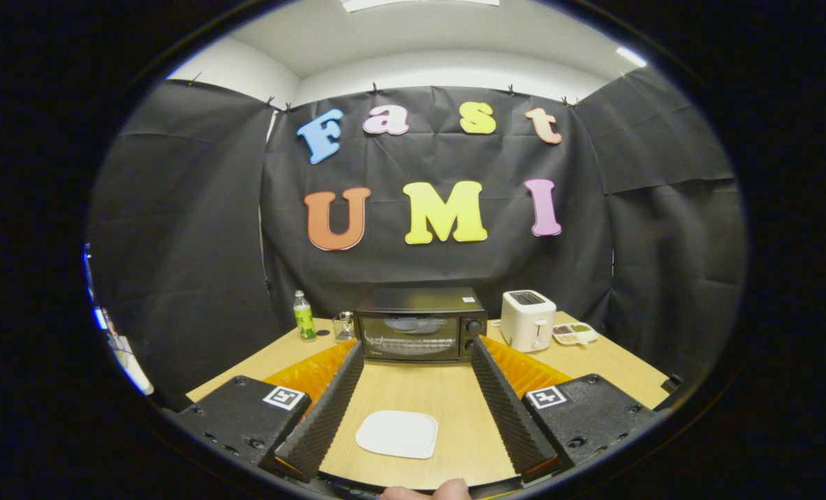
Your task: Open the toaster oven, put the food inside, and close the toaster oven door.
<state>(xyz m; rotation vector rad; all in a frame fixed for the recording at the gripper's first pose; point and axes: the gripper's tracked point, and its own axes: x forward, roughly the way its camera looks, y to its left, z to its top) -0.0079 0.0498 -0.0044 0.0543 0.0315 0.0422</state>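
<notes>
A black toaster oven (420, 323) stands at the back of the wooden table (448, 396), its glass door shut, with something pale and round dimly visible behind the glass. My gripper (416, 346) is open, its two fingers (336, 396) spread wide and reaching toward the oven's lower corners, with nothing between them. Between the fingers, nearer to me, a white square plate (398, 434) lies flat on the table. I cannot make out any food on it.
A white pop-up toaster (527, 319) stands right of the oven, with a small divided dish (575, 334) beside it. To the oven's left are a green bottle (305, 316) and a small glass (343, 325). A fingertip (427, 492) shows at the near edge.
</notes>
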